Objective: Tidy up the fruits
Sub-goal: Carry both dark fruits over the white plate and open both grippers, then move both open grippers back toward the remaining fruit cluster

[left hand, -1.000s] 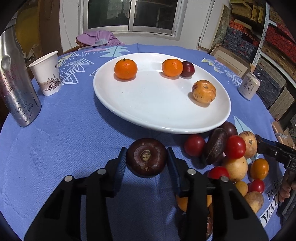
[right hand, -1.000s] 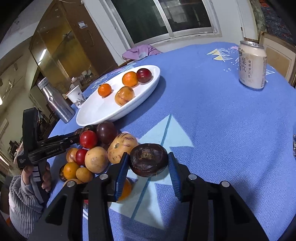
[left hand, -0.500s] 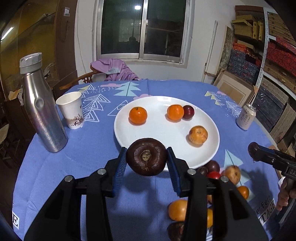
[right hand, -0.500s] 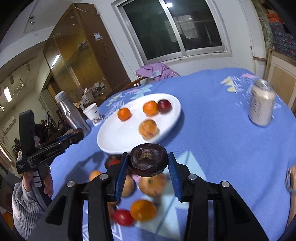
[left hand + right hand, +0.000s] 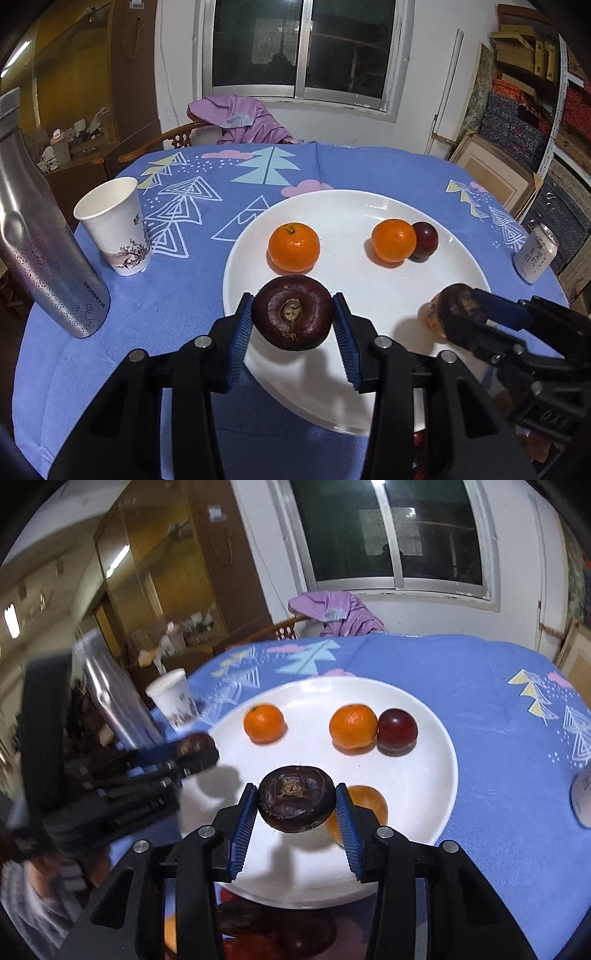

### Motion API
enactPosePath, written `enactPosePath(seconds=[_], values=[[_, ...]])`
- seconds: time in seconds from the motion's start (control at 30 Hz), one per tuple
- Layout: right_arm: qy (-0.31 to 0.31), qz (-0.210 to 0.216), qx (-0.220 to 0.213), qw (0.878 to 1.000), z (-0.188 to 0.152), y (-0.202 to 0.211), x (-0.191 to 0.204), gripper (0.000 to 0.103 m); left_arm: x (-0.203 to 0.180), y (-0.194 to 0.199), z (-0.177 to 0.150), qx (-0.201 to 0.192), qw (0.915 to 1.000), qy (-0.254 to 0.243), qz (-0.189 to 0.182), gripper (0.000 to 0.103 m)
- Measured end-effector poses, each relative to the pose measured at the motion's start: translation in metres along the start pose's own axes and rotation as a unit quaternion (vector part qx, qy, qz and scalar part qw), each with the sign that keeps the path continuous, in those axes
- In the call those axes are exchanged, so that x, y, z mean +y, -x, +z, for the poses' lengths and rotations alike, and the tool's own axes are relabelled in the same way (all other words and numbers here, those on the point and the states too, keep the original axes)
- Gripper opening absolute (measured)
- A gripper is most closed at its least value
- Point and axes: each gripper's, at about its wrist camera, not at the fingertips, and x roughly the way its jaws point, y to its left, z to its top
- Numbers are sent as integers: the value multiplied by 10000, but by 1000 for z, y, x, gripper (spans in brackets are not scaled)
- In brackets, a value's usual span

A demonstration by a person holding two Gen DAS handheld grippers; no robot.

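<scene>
My left gripper (image 5: 293, 319) is shut on a dark brown round fruit (image 5: 291, 310), held above the near left part of the white plate (image 5: 369, 201). My right gripper (image 5: 297, 805) is shut on a second dark brown fruit (image 5: 295, 797) over the plate's near side (image 5: 439, 753). On the plate lie two oranges (image 5: 293, 246) (image 5: 393, 240), a dark red plum (image 5: 425, 240) touching the right orange, and a tan fruit (image 5: 369, 801) partly hidden behind my right finger. Each gripper shows in the other's view: the right gripper (image 5: 460, 306) and the left gripper (image 5: 194, 747).
A steel bottle (image 5: 44, 258) and a paper cup (image 5: 114, 225) stand left of the plate. A drink can (image 5: 535, 251) stands at the right. Several loose fruits (image 5: 258, 926) lie on the blue cloth below the plate's near rim. A chair with purple cloth (image 5: 240, 118) is behind the table.
Both grippers rose from the loose fruit pile and moved over the white plate, each still carrying its dark fruit. The right gripper now hangs beside the left one.
</scene>
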Motion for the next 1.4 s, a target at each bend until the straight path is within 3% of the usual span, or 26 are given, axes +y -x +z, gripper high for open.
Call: enactPosePath(seconds=[0.07, 0.13, 0.43, 0.5, 0.67, 0.77, 0.87, 1.03, 1.17, 1.3, 1.4], values=[[7, -29, 99, 9999, -3, -6, 0, 46, -1, -2, 3, -66, 10000, -45, 44, 50], [-90, 71, 70, 9999, -3, -5, -3, 53, -4, 0, 3, -183, 9997, -99, 159, 68], [-193, 201, -378, 9989, 9, 34, -4, 56, 3, 27, 1, -445, 9987, 27, 230, 85], [-254, 308, -576, 9975, 11, 56, -2, 62, 8, 40, -5, -519, 9984, 129, 203, 91], [-374, 388, -1114, 9923, -3, 114, -2, 77, 20, 74, -28, -658, 9971, 302, 238, 95], [-495, 366, -1381, 9885, -33, 143, -11, 91, 27, 92, -52, -695, 9964, 397, 275, 98], [-726, 154, -1647, 9836, -73, 164, -31, 96, 26, 105, -76, -647, 9967, 391, 295, 98], [-1528, 131, -1580, 9755, -103, 172, -62, 97, -1, 120, -112, -699, 9967, -78, 403, 98], [-1274, 60, -1455, 9811, -105, 166, -52, 97, -34, 124, -135, -824, 9889, -722, 999, 98], [-920, -86, -1158, 9890, -116, 156, -32, 97, -50, 120, -148, -571, 9890, -1000, 931, 98], [-689, -252, -1019, 9921, -127, 153, -22, 97, -52, 122, -150, -602, 9891, -1017, 881, 98]])
